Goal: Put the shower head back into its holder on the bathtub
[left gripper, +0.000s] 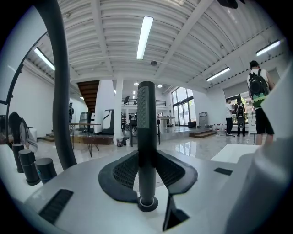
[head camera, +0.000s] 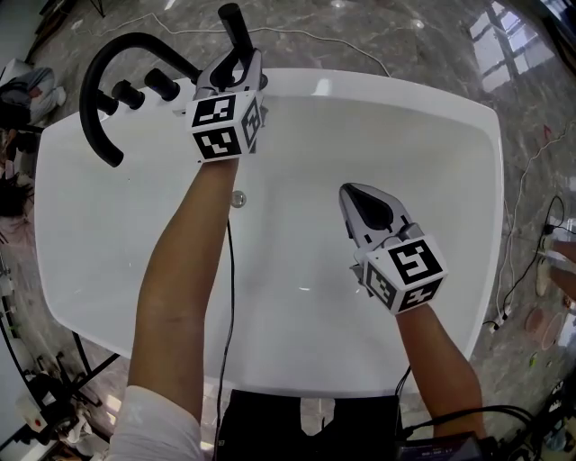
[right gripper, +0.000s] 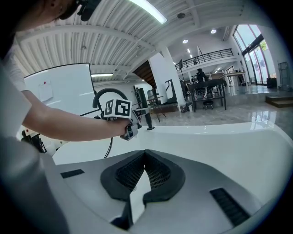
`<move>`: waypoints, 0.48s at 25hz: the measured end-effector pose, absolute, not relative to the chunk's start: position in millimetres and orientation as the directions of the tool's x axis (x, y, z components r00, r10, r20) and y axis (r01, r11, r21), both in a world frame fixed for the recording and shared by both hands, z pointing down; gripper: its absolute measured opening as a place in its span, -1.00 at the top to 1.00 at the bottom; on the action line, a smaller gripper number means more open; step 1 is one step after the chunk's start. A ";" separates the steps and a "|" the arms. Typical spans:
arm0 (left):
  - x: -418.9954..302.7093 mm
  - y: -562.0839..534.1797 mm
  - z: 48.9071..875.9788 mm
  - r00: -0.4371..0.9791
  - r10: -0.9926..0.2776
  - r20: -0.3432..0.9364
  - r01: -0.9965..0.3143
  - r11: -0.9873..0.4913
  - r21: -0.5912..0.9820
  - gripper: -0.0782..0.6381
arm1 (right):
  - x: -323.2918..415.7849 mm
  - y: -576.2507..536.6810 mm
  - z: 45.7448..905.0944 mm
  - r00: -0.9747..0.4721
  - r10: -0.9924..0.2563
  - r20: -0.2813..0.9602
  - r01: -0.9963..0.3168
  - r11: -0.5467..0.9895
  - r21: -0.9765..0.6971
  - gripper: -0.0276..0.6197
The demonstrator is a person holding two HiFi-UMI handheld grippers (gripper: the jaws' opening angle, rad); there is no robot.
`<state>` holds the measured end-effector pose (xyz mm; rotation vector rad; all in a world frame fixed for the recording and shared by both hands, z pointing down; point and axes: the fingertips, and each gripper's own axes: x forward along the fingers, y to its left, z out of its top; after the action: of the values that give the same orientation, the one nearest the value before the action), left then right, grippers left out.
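A white bathtub (head camera: 450, 180) is seen from above in a large hall with a polished grey marble floor (head camera: 423, 40). The left tongs (head camera: 236, 65) are closed on the black shower head (head camera: 235, 25) at the tub's far rim, just beside the curved black spout (head camera: 93, 85) and a row of black knobs (head camera: 144, 88). In the left gripper view the shower head is held upright between the two dark pads, its foot set in a round black holder (left gripper: 147, 203) on the tub's rim. Whether it is fully seated there cannot be told from this angle.

The right tongs (head camera: 358, 200) are held over the middle of the basin, well apart from the holder, with the tips pressed together and nothing between them. A thin black cable (head camera: 229, 297) is draped down the basin past the round drain (head camera: 238, 199).

Behind the tub, a ribbed white ceiling (left gripper: 114, 27) with long strip lights (left gripper: 144, 36) is visible, along with a dark staircase (left gripper: 87, 93), tall windows (left gripper: 183, 107) and several people (left gripper: 258, 105) standing at the far side.
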<state>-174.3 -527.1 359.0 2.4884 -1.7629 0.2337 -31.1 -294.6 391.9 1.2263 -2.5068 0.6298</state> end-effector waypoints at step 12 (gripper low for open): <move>-173.0 -528.6 388.1 0.327 -0.919 0.221 -0.941 -0.338 -0.010 0.43 | -27.1 -290.5 407.4 -0.595 -0.668 0.447 -0.802 0.526 -0.282 0.88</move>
<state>-173.0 -528.6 388.1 2.4593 -1.7328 0.2843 -27.1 -290.5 407.4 1.2300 -2.4851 0.6769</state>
